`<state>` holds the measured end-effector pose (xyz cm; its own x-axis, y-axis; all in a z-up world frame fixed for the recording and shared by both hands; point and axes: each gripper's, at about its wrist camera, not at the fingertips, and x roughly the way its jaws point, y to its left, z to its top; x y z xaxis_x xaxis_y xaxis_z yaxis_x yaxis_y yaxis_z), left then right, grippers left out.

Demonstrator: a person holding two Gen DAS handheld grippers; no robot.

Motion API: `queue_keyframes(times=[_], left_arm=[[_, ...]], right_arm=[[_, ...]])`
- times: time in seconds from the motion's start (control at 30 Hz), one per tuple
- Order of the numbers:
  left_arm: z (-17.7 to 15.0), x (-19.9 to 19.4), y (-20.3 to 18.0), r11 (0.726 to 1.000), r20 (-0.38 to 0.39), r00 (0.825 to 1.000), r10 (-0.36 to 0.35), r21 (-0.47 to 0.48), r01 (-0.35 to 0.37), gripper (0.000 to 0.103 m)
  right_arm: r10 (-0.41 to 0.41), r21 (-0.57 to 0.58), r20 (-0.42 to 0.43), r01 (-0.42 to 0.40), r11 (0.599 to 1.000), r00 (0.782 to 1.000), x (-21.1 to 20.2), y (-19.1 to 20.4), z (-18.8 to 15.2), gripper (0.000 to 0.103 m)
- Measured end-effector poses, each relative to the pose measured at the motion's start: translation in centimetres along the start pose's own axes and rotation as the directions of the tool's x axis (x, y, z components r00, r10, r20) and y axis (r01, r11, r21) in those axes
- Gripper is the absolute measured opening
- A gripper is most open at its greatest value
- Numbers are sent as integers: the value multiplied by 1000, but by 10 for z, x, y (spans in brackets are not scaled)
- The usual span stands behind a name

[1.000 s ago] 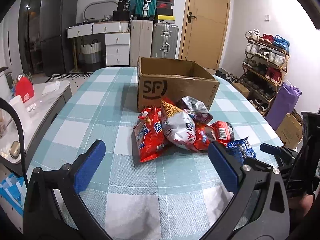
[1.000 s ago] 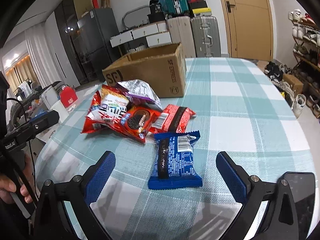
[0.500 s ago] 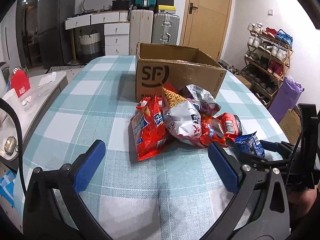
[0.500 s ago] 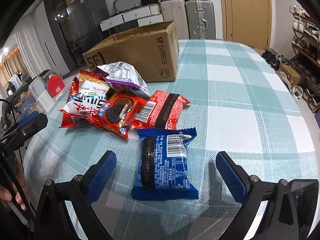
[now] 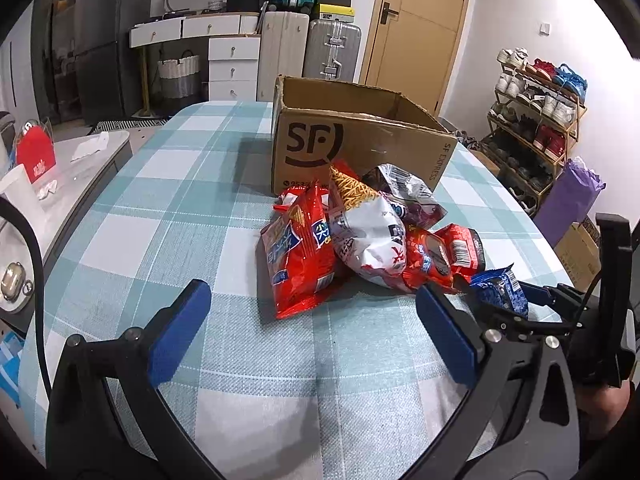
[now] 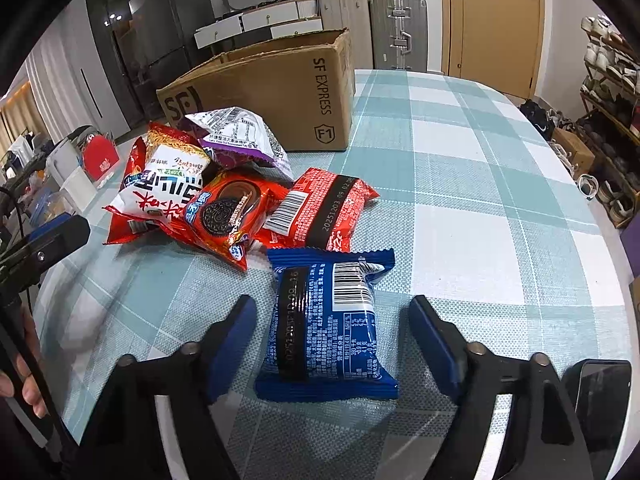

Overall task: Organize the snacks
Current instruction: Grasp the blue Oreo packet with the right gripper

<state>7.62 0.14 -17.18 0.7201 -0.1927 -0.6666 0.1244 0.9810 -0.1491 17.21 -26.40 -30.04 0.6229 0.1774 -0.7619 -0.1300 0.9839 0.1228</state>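
The blue snack packet [image 6: 326, 320] lies flat on the checked tablecloth [image 6: 480, 216], between my right gripper [image 6: 332, 336] fingers, whose jaws are closing with gaps left on both sides. My left gripper [image 5: 312, 328] hangs wide over bare cloth. Beyond lie the red cookie packets [image 6: 280, 212], then the cardboard box [image 6: 280, 96].

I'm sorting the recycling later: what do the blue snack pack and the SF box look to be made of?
Blue snack pack: likely thin plastic film, glossy, with crimped end seals and glare over its barcode. SF box: brown corrugated cardboard, matte, with rough torn top edges and printed logos.
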Motion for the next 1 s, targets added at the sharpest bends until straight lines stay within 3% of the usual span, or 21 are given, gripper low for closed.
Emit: queue_keyframes(times=[0.1, 0.17, 0.33, 0.67, 0.83, 1.0], left_arm=[[-1, -2, 3, 1000, 1, 1000, -1, -9, 1, 102], [-2, -2, 5, 1000, 1, 1000, -3, -15, 4, 102], [-5, -4, 13, 1000, -5, 1000, 0, -30, -1, 102], [-5, 2, 38, 995, -36, 999, 11, -96, -15, 102], [-2, 14, 50, 991, -73, 997, 8, -135, -18, 102], [4, 29, 51, 990, -113, 993, 32, -131, -47, 102]], right_arm=[[-25, -42, -7, 24, 999, 1000, 0, 3, -1, 62], [-35, -78, -11, 34, 996, 999, -1, 6, 0, 46], [-9, -68, -14, 8, 998, 1000, -3, 3, 0, 45], [91, -24, 72, -90, 996, 993, -22, 3, 7, 45], [201, 10, 127, -204, 979, 971, -26, -5, 11, 45], [256, 30, 184, -266, 963, 949, -28, -13, 14, 45]])
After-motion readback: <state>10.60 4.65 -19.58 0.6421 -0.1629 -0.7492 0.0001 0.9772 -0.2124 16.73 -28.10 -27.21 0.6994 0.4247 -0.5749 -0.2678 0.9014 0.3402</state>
